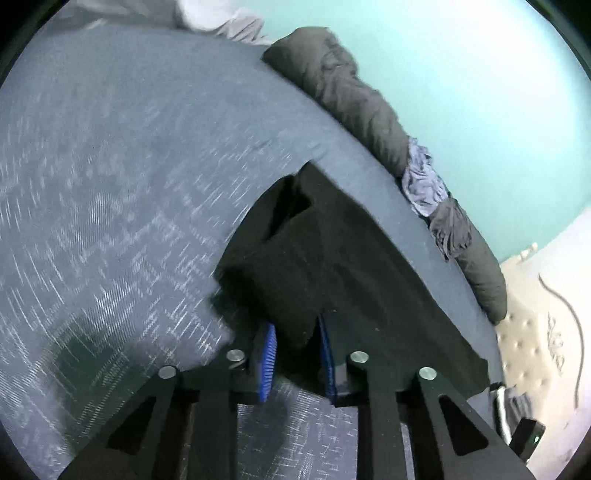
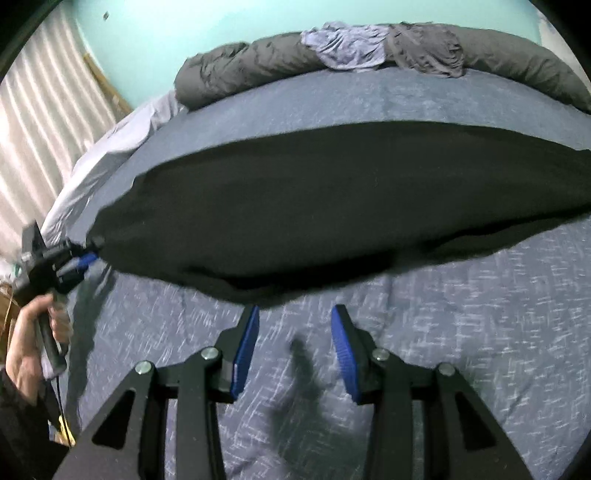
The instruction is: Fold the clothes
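The left gripper (image 1: 297, 350) has its blue fingers (image 1: 267, 354) pinched on a corner of the black garment (image 2: 332, 206), likely to draw it flat over the bed (image 2: 461, 332). The right gripper (image 2: 295, 314) fingers gape empty just beside its near edge.

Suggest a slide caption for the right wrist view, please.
Left gripper pinches the black garment on the bed; right gripper open.

Before me a blue-grey flecked bedspread (image 2: 461, 314) covers the bed. Along its far edge I see a rolled dark grey duvet (image 2: 240, 70), backed by a mint green wall (image 2: 221, 22). Pale curtains (image 2: 48, 107) hang at left.
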A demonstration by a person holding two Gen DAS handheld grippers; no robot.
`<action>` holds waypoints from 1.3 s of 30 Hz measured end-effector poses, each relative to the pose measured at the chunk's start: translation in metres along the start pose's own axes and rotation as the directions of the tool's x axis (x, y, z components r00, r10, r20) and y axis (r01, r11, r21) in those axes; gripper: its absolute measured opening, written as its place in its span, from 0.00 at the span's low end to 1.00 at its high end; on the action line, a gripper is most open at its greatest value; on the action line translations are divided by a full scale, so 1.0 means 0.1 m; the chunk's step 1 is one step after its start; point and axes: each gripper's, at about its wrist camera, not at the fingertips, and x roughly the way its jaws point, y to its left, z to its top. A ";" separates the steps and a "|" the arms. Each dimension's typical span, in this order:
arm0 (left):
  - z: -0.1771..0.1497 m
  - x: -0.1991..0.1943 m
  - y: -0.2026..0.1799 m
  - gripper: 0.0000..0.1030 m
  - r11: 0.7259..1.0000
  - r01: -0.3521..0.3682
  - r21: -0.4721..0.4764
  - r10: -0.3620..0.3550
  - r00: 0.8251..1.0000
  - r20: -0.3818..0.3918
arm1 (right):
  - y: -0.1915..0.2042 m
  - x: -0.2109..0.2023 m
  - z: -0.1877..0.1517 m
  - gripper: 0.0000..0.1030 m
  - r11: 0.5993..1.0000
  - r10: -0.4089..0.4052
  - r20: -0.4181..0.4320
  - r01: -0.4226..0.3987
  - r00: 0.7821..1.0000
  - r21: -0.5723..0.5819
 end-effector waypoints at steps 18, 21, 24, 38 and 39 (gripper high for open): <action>-0.04 -0.31 0.20 0.52 0.993 -0.099 -0.061 0.102 0.994 0.049 | 0.47 0.63 0.26 0.60 0.993 0.046 -0.030 -0.049 0.998 -0.109; -0.05 -0.38 0.18 0.52 0.992 -0.114 -0.044 0.117 0.991 0.062 | 0.53 0.72 0.28 0.67 0.989 0.052 -0.013 -0.053 0.999 -0.140; -0.06 -0.39 0.19 0.52 0.993 -0.112 -0.043 0.115 0.992 0.058 | 0.58 0.71 0.27 0.66 0.976 0.107 -0.014 -0.108 0.994 -0.187; -0.09 -0.36 0.20 0.52 0.992 -0.115 -0.051 0.117 0.992 0.046 | 0.64 0.64 0.24 0.28 0.965 0.093 -0.027 -0.097 0.995 -0.245; -0.10 -0.36 0.20 0.52 0.992 -0.115 -0.050 0.117 0.992 0.045 | 0.66 0.68 0.26 0.35 0.965 0.087 -0.033 -0.092 0.996 -0.243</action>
